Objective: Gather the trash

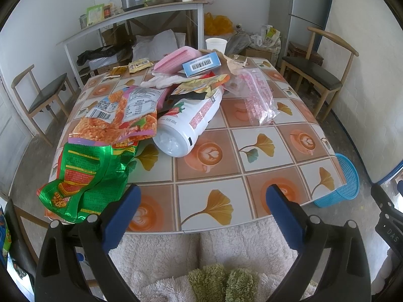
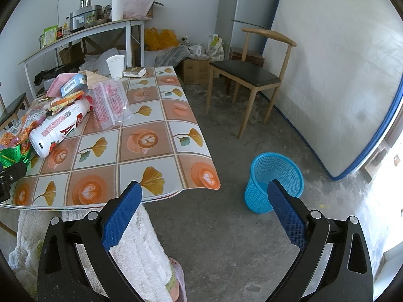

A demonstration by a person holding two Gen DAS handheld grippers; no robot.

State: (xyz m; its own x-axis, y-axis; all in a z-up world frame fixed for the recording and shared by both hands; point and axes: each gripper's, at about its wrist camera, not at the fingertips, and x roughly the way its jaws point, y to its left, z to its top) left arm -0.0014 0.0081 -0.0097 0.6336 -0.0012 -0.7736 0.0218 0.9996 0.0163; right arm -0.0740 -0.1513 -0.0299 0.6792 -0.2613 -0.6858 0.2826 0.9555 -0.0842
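Trash lies piled on the patterned table [image 1: 252, 176]: a green snack bag [image 1: 85, 178], an orange snack bag [image 1: 118, 118], a white bottle on its side [image 1: 191, 123], a clear pink-printed bag [image 1: 257, 95], a blue box [image 1: 201, 64] and a paper cup [image 1: 216, 44]. A blue mesh waste basket [image 2: 273, 181] stands on the floor to the right of the table. My left gripper [image 1: 202, 196] is open and empty over the table's near edge, right of the green bag. My right gripper [image 2: 205, 193] is open and empty, off the table's near right corner, left of the basket.
Wooden chairs stand at the left [image 1: 40, 98] and the right [image 2: 249, 73] of the table. A shelf with kitchen items [image 1: 141, 10] and boxes and bags line the far wall. A white mattress [image 2: 340, 75] leans on the right wall. A person's fluffy-clothed lap [image 1: 201, 259] is below the grippers.
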